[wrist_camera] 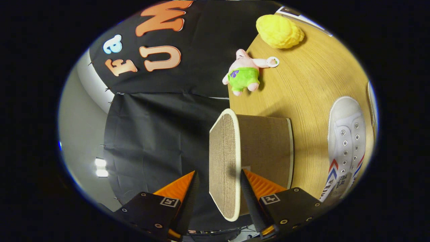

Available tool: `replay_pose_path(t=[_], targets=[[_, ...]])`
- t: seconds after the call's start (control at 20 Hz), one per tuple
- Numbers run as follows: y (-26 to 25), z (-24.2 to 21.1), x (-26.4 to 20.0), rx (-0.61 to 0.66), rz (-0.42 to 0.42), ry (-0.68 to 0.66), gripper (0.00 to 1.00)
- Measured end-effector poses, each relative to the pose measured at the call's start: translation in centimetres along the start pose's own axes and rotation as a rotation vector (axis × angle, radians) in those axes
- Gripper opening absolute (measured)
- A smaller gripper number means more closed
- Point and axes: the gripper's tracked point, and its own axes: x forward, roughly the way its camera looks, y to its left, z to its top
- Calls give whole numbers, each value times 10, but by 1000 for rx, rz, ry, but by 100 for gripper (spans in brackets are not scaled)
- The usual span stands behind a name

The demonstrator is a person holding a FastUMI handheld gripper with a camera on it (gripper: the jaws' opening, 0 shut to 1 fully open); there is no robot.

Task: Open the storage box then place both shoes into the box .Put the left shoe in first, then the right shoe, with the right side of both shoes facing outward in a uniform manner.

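Storage box of tan woven fabric with cream trim sat on the light wooden table, and its flat lid panel stood on edge between your fingers, its long edge running straight away from you along them. Your gripper was fairly wide around that lid: the right finger lay against the inner face or just beside it, while the left finger stood apart from the outer face, so I judged nothing clamped. Closing across the lid's thin edge looked like the coming move. One white lace-up canvas shoe lay beyond the box; one pink plush toy in green shorts and one yellow knitted ball lay farther off.
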Motion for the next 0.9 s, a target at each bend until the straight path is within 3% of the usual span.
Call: replay_pose_path(t=[0.05,0.2,0.3,0.35,0.4,0.5,0.9], targets=[[6,0,2,-7,17,-4,70],[-27,-10,20,-83,-105,19,46],[-33,-20,28,-85,-145,42,33],[-30,-20,32,-85,-148,34,29],[-22,-19,33,-80,-146,23,17],[7,-17,34,-72,-86,15,9],[114,-14,68,-202,-1,-20,7]])
